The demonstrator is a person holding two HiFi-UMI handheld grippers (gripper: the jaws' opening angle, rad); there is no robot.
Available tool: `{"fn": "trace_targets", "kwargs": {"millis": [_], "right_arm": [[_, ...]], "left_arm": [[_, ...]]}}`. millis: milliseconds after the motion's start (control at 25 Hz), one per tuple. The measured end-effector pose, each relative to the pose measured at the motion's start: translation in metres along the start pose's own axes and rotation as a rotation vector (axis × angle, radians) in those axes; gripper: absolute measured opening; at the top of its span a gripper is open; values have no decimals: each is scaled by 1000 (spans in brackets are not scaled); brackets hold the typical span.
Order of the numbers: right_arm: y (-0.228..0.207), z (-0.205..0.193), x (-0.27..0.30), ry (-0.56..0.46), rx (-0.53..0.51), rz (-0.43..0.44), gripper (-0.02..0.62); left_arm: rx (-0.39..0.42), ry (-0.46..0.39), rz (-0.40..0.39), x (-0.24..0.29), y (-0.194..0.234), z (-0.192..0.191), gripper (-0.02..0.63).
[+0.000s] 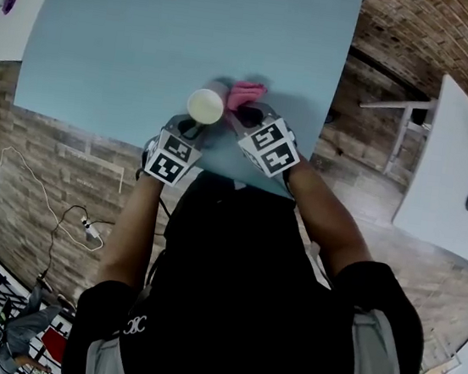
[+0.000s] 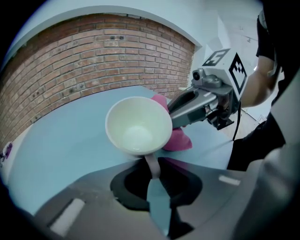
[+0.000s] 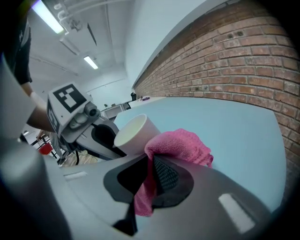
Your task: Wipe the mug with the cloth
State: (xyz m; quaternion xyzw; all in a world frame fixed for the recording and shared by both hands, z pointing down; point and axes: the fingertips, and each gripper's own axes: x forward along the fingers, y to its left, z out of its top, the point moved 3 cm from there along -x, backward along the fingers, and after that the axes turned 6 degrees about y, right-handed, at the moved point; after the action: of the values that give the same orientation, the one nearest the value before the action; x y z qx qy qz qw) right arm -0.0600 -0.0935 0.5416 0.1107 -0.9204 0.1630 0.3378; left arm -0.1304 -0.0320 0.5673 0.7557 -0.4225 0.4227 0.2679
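A cream mug point(image 1: 204, 105) hangs tilted above the light blue table point(image 1: 151, 34), its mouth facing up toward the head camera. My left gripper point(image 2: 153, 171) is shut on the mug's handle point(image 2: 152, 164), and the mug point(image 2: 138, 125) fills the middle of the left gripper view. A pink cloth point(image 3: 180, 144) is pinched in my right gripper point(image 3: 151, 180), which is shut on it. The cloth point(image 1: 246, 94) presses against the right side of the mug point(image 3: 133, 134). Part of the cloth point(image 2: 176, 138) shows behind the mug, under the right gripper's body.
A brick-patterned wall and floor surround the table. A white table point(image 1: 450, 168) with dark objects stands to the right. A cable and a power strip point(image 1: 88, 227) lie on the floor at the left.
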Motion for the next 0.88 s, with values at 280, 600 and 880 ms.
{"fn": "trace_targets", "kwargs": {"millis": [280, 600, 880], "right_arm": [[19, 29, -24, -80, -55, 22, 35], [16, 11, -3, -25, -30, 20, 35], [39, 7, 11, 10, -88, 40, 35]], "left_arm": [[-10, 4, -3, -1, 2, -4, 51], [-46, 4, -24, -5, 5, 4, 52], [-117, 21, -40, -8, 11, 1, 52]]}}
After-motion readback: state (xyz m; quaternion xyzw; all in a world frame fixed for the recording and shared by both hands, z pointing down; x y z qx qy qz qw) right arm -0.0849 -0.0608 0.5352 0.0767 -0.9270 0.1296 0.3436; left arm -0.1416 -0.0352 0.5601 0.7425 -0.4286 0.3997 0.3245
